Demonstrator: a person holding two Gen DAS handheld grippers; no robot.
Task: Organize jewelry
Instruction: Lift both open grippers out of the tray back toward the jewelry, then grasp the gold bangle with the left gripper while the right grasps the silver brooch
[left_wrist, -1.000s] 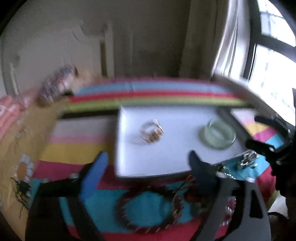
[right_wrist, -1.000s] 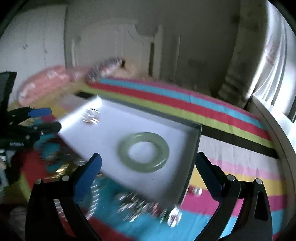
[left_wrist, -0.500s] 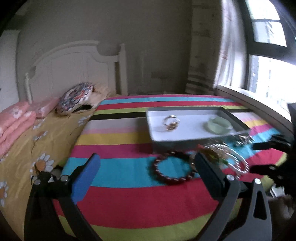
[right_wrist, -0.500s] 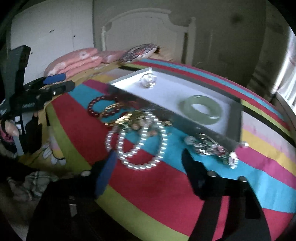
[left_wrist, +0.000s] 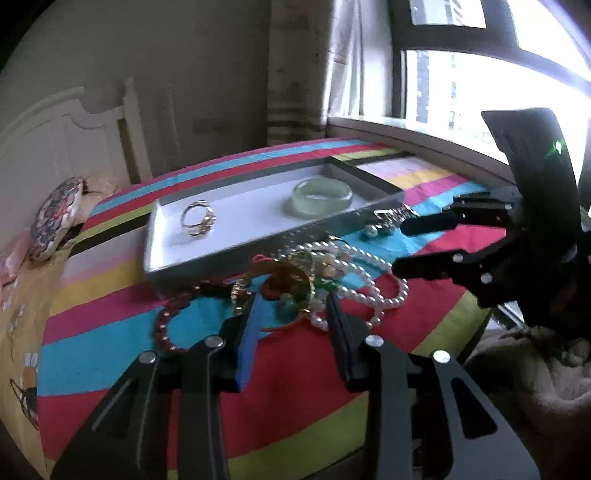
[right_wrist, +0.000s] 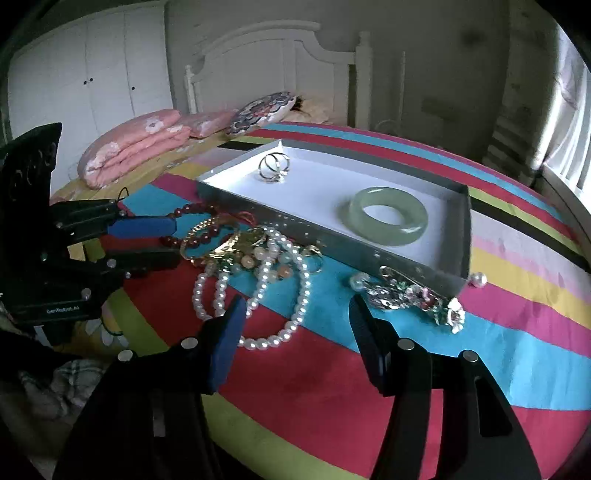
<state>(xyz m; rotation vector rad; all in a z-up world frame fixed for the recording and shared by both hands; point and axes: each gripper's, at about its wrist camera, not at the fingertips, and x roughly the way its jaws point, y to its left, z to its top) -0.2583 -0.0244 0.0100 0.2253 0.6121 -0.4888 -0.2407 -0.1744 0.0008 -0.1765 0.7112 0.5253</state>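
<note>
A: Since the pearl strand (right_wrist: 258, 291) lies tangled on the bed (right_wrist: 332, 398) beside the tray (right_wrist: 369, 254), how will it handle?

B: Light, limp, probably slippery. Pinch one loop. Left hand-held gripper (left_wrist: 291, 306) and right hand-held gripper (right_wrist: 295, 314) are both closing, pads clear of everything.

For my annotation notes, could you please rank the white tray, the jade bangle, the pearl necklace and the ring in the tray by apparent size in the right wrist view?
1. White tray
2. Pearl necklace, nearer the camera, so perhaps flattered
3. Jade bangle
4. Ring
</note>
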